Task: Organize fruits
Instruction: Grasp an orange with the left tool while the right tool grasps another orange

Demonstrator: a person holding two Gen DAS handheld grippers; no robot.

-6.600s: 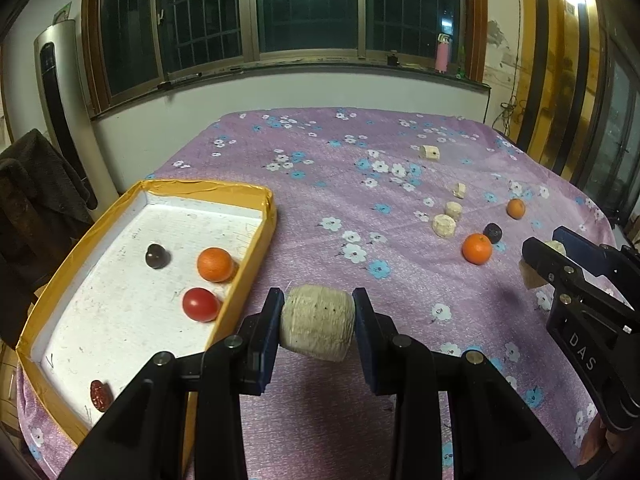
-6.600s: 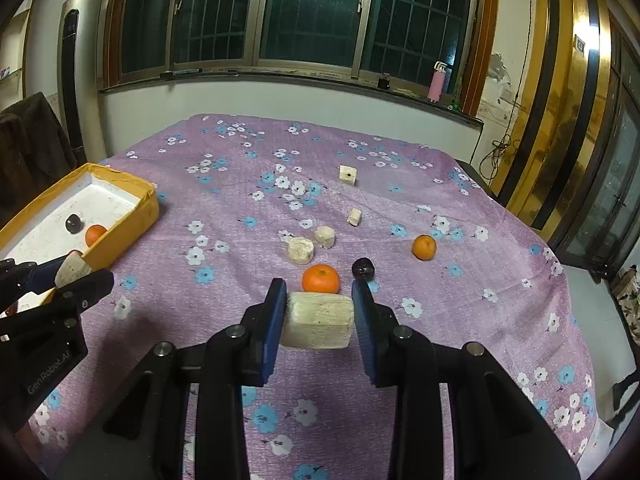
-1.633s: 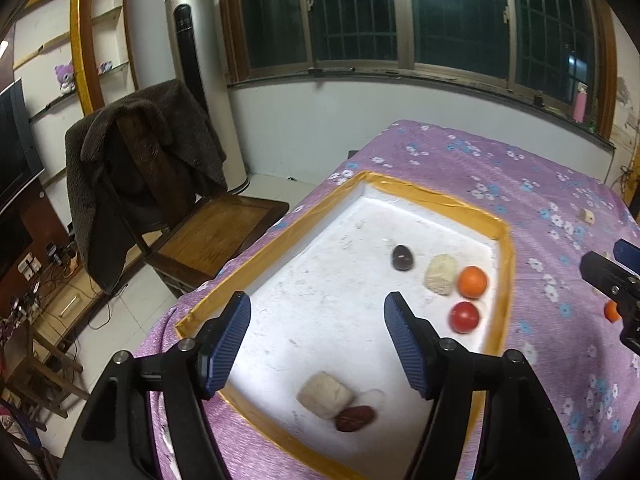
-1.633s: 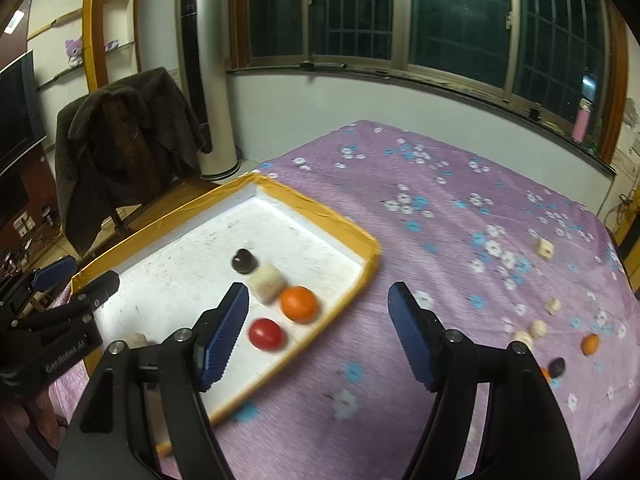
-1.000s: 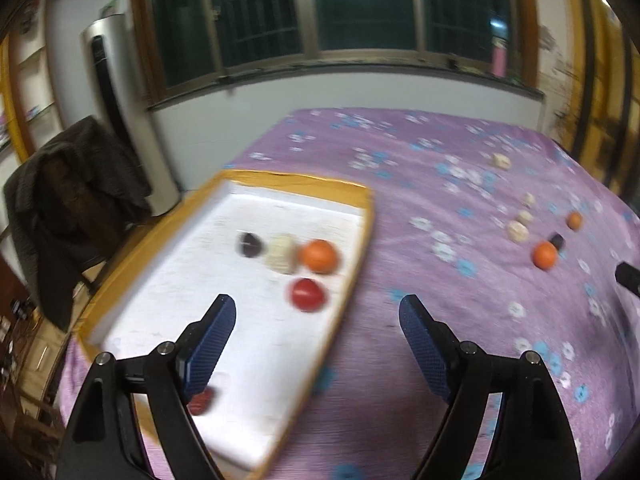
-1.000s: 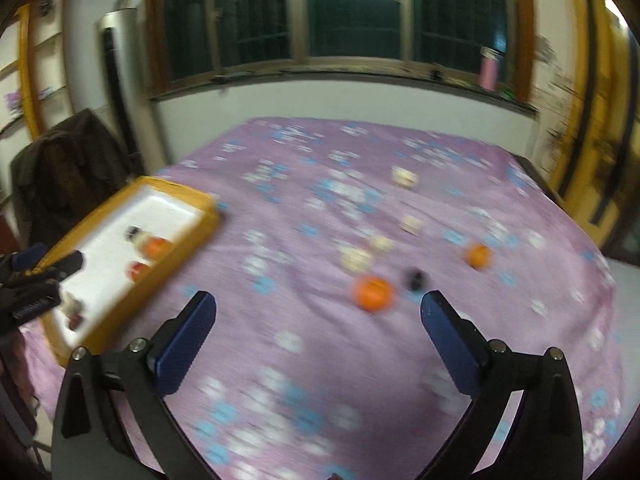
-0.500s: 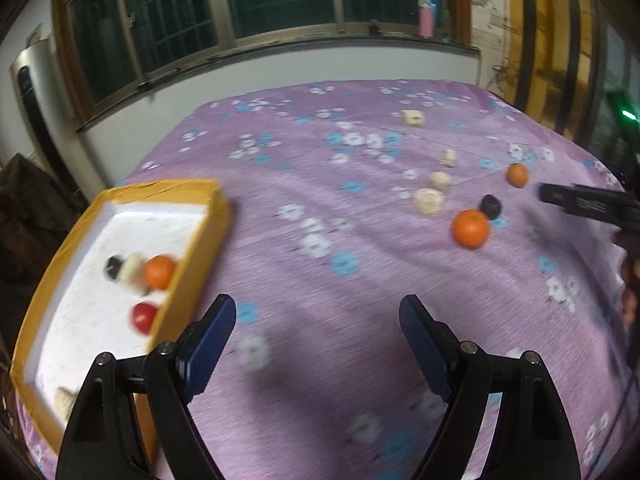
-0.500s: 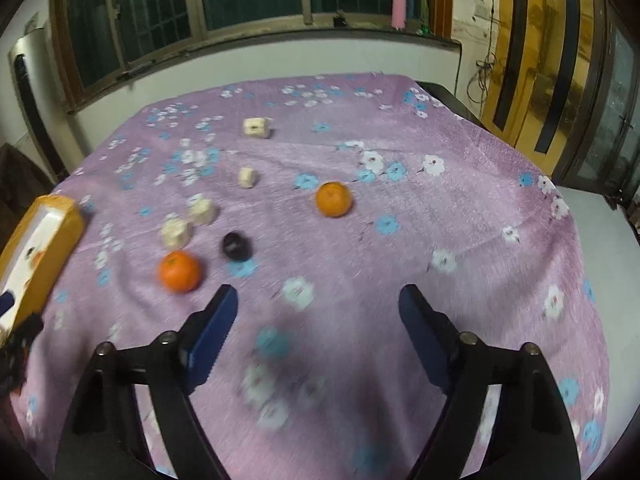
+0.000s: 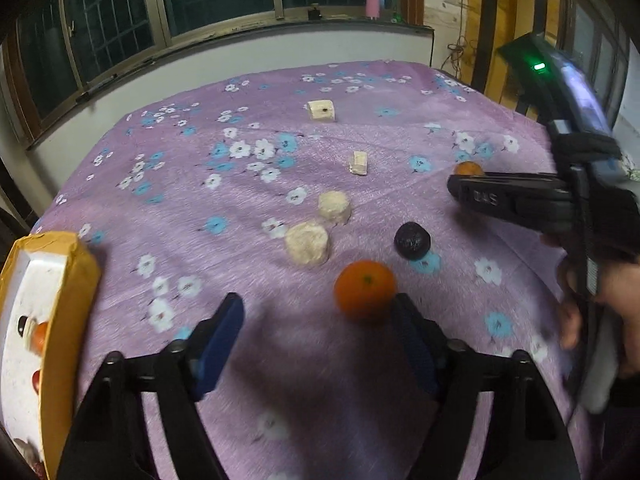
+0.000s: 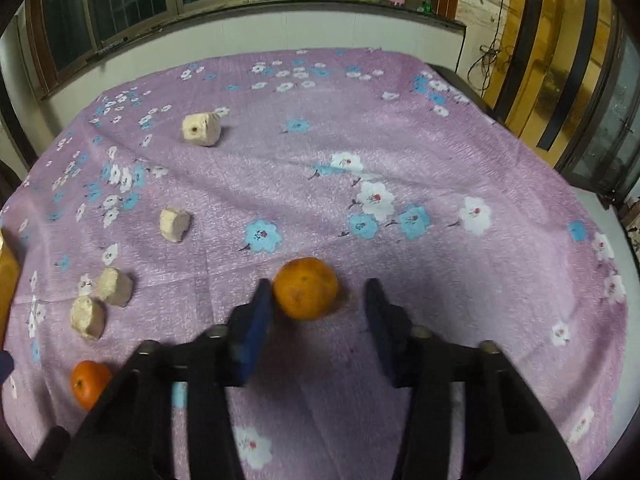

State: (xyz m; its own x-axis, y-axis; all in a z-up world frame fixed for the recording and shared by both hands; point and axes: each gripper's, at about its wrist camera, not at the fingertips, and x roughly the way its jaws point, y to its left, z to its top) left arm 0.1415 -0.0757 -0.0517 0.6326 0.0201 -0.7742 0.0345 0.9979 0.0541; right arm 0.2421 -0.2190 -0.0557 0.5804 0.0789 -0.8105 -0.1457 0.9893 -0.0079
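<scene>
Both tools gape wide, low over the bench: left tool (image 9: 316, 320) beside a tangerine (image 9: 365, 290), right tool (image 10: 320, 304) flanking another tangerine (image 10: 306, 288).

Your yellow tray (image 9: 72, 320) is cut off by the left edge, its fruits only blurred slivers. The far orange (image 9: 469, 168) sits half hidden behind your right gripper (image 9: 480, 196). The dark fruit (image 9: 412, 241) is too blurred to name.
</scene>
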